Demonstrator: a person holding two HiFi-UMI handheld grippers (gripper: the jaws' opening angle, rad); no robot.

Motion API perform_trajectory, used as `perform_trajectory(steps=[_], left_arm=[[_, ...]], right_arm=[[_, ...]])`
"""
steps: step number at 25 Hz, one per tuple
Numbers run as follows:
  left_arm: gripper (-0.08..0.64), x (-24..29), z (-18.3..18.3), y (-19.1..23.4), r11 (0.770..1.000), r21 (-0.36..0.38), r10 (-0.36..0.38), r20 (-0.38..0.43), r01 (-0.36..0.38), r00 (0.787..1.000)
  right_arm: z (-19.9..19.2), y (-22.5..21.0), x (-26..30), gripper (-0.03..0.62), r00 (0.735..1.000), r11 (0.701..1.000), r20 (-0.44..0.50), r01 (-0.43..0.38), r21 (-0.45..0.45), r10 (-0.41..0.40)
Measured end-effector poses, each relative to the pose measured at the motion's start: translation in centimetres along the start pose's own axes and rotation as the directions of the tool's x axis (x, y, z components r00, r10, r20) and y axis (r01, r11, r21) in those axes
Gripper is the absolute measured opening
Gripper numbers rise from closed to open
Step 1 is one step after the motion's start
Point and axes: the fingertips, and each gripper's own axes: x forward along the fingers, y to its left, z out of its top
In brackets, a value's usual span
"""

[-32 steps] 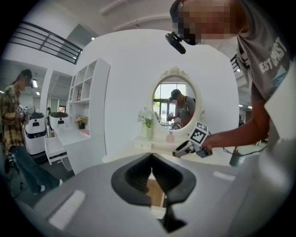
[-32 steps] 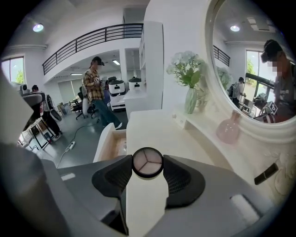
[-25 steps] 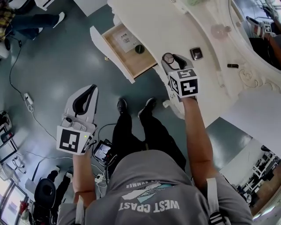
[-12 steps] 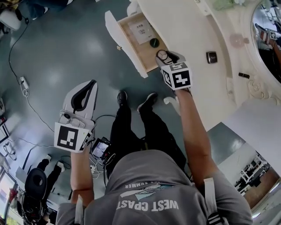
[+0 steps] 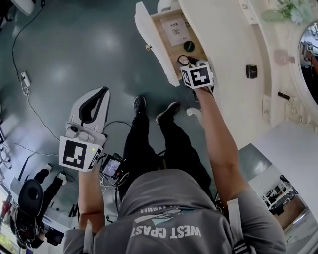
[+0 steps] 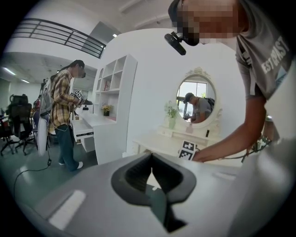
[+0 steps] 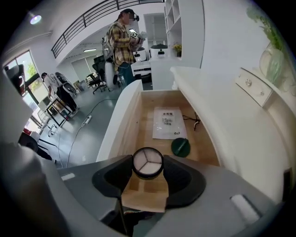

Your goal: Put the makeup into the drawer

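Observation:
My right gripper (image 5: 185,60) is shut on a round makeup compact (image 5: 184,60) with a black rim and a white three-part lid. In the right gripper view the compact (image 7: 147,163) sits between the dark pads of the right gripper (image 7: 147,167), just above the near end of the open wooden drawer (image 7: 138,115). The drawer (image 5: 149,39) sticks out from the white vanity (image 5: 223,44). Inside it lie a dark green round item (image 7: 181,147) and a white packet (image 7: 169,123). My left gripper (image 5: 103,91) hangs over the floor, away from the vanity, shut and holding nothing.
A small black square case (image 5: 252,71) and a black stick (image 5: 283,95) lie on the vanity top near the oval mirror (image 5: 309,52). A plant (image 5: 288,12) stands at the back. My shoes (image 5: 139,105) and a cable (image 5: 30,94) are on the grey floor. A person in a plaid shirt (image 7: 122,41) stands farther off.
My right gripper has carried the compact from the vanity's edge down over the open drawer. The left gripper has drifted a little lower over the floor.

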Motion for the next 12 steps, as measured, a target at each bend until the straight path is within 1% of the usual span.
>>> perform_trajectory(steps=[6, 12], left_arm=[[0.002, -0.7, -0.8, 1.3, 1.000, -0.011, 0.021, -0.008, -0.021, 1.000], [0.002, -1.2, -0.7, 2.4, 0.999, -0.014, 0.037, -0.004, -0.037, 0.999]], right_arm=[[-0.8, 0.3, 2.8, 0.218, 0.997, 1.000, -0.069, -0.023, -0.007, 0.023], [-1.1, 0.5, 3.7, 0.219, 0.991, 0.999, -0.130, -0.025, -0.025, 0.021]])
